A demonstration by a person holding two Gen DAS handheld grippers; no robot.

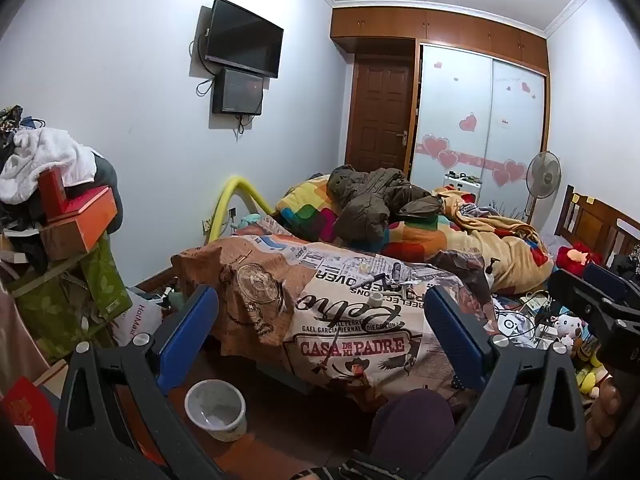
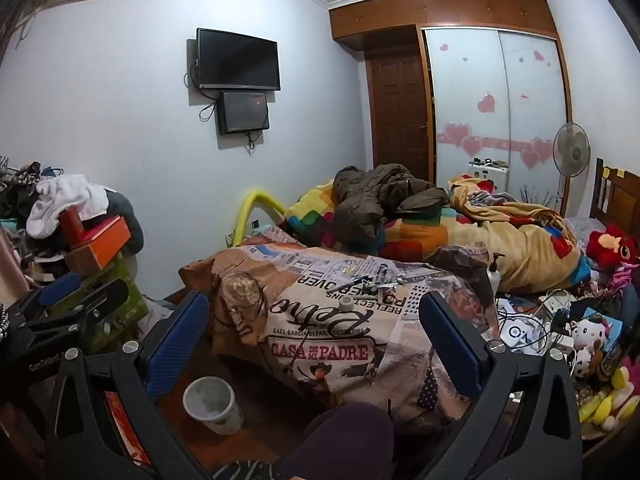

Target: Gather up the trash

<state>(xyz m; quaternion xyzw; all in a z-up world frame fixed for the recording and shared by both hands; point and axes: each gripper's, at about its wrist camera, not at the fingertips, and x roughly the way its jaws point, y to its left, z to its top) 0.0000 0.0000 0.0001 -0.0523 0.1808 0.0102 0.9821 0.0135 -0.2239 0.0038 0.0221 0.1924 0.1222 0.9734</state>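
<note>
1. At the bottom of the left wrist view, the left gripper [image 1: 320,340] stands wide open, its blue-padded fingers [image 1: 188,332] far apart with nothing between them. The right gripper [image 2: 312,344] fills the bottom of its own view in the same way: jaws spread wide, holding nothing.
2. Each tool shows in the other's camera. The right gripper appears at the right edge of the left view, and the left gripper at the left edge of the right view.
3. Low and left of centre in both views, a pale waste bin [image 1: 216,410] stands upright on the brown floor [image 1: 288,432], just beside the foot of the bed.
4. Across the middle of the frame lies the bedspread [image 1: 352,344] printed with "CASA DE MI PADRE".
5. On that spread, near frame centre, sit a small white roll [image 1: 376,300] and, just beyond it, a scatter of small scraps [image 2: 380,280]. They are too small to identify. A pump bottle [image 2: 494,272] stands at the right of them.
6. At the lower right, soft toys [image 2: 588,336] and tangled cables [image 2: 520,324] crowd together.
7. At the left edge, boxes and clothes form a heap [image 1: 60,200].
8. Further back, a dark jacket [image 1: 372,200] lies on a multicoloured quilt [image 1: 312,208].
9. On the far wall, upper centre, hangs a television [image 1: 242,38]. To the upper right are a wooden door [image 1: 380,120], a wardrobe with heart stickers [image 1: 480,120] and a standing fan [image 1: 542,176].
</note>
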